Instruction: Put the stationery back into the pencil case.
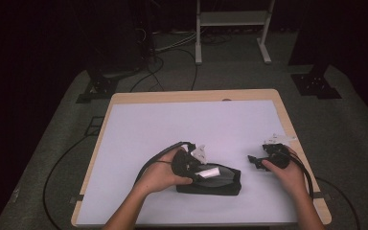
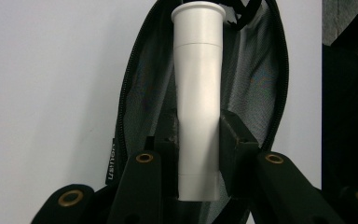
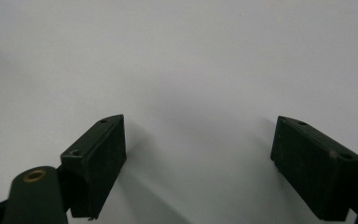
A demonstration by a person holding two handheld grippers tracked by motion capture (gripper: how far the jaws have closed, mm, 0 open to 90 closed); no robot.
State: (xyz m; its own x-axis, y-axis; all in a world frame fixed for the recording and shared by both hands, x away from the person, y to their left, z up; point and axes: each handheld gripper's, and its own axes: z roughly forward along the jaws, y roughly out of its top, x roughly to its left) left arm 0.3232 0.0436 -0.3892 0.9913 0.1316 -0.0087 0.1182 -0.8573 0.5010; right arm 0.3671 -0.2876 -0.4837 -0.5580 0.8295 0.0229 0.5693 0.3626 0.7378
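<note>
A black zip pouch (image 1: 220,182) lies unzipped near the table's front edge, its mesh lining (image 2: 251,79) showing in the left gripper view. My left gripper (image 1: 199,171) is shut on a white cylindrical tube (image 1: 210,172), holding it over the pouch's mouth. In the left gripper view the white tube (image 2: 197,93) runs straight up between the pads (image 2: 235,135), its flared end farthest from me. My right gripper (image 1: 254,160) hovers to the right of the pouch, apart from it. Its jaws stand wide open over bare white surface (image 3: 191,70) with nothing between them.
A white sheet (image 1: 191,129) covers the wooden table (image 1: 287,120). Cables trail from both grippers off the table's sides. Beyond the far edge, on the grey floor, stand a white frame's legs (image 1: 199,48) and dark stand bases (image 1: 316,84).
</note>
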